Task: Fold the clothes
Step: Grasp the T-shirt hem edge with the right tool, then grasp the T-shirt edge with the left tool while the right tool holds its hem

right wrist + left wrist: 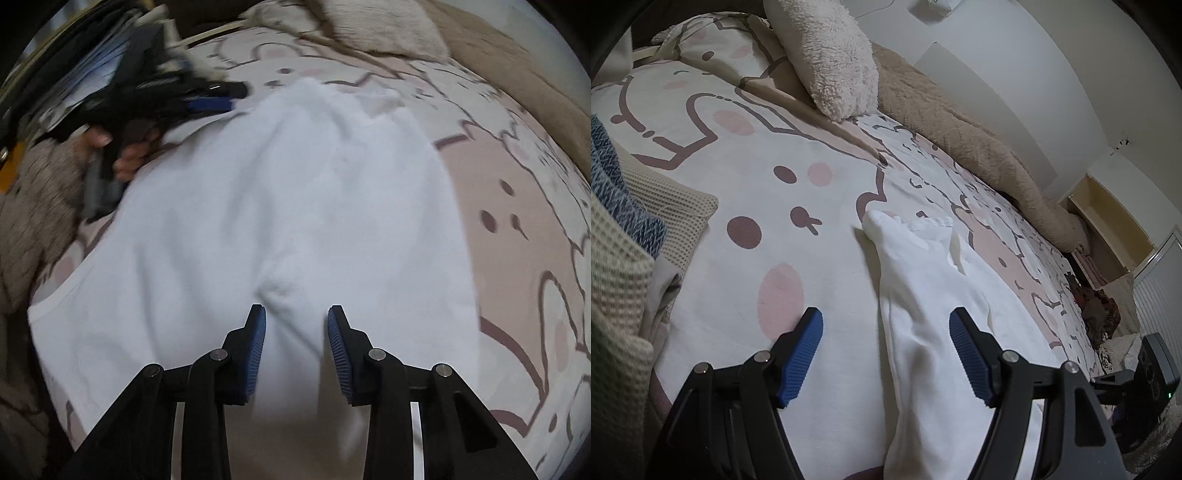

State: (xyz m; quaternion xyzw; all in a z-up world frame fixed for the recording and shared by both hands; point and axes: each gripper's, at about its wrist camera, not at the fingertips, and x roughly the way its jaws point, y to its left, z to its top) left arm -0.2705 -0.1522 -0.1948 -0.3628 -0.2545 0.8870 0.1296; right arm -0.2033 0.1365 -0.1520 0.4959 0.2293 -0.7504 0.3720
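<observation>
A white garment (280, 206) lies spread out on a bed sheet (746, 162) with pink and brown bunny shapes. In the right wrist view the garment fills most of the middle, and it looks soft and a bit blurry. In the left wrist view it runs as a long white strip from near the bottom up to a bunched end in the middle of the sheet.

The left gripper (886, 325) sits low over the bed with its blue pads wide apart. The white strip passes between the pads, but they do not touch it. It holds nothing.

The right gripper (296, 317) points down at the garment. Its blue pads are partly open, with a small raised fold of cloth in the gap just ahead of them. The pads do not squeeze the cloth.

In the right wrist view a hand (127, 157) holds the left gripper at the far left edge of the garment.

A fluffy cream pillow (827, 55) lies at the top of the bed, and a tan blanket (960, 133) runs along the wall side. Knitted clothes (624, 221) are piled on the left.
</observation>
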